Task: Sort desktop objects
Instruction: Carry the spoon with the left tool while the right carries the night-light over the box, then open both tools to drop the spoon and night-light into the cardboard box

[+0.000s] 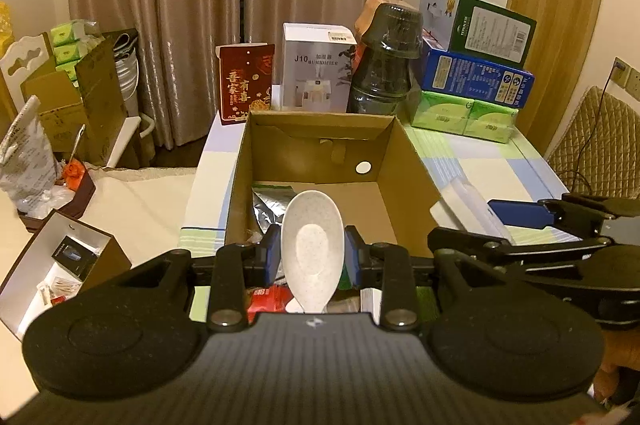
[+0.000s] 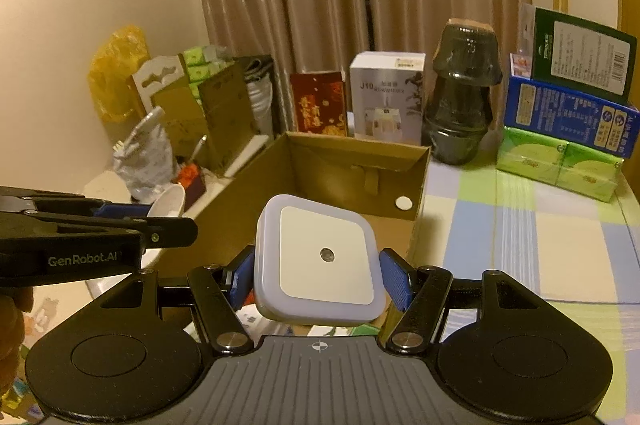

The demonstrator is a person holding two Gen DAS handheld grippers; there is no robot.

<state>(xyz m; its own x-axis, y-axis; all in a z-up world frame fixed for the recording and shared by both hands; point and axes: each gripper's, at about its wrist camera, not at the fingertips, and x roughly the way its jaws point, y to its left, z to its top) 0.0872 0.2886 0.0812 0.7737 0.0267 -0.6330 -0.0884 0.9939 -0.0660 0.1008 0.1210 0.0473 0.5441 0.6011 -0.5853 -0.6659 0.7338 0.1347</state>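
Left hand-held gripper [image 1: 312, 253] pinching a white speckled spoon [image 1: 312, 247] between blue pads, bowl forward, over the near edge of the open cardboard box [image 1: 404, 161] on the checked worktop [image 1: 480, 169]. Right hand-held gripper [image 2: 318, 279] clamped on a square white night light [image 2: 320, 259], held just before the same box. Silver foil pouch [image 1: 268, 205] inside the box.

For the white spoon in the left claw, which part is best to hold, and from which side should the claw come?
Grip the white spoon across its bowl, one finger on each long edge, coming in along the handle, as the left claw does now. The bowl's edges run nearly parallel there and fit between the blue pads; the narrow handle end would probably pivot more easily.
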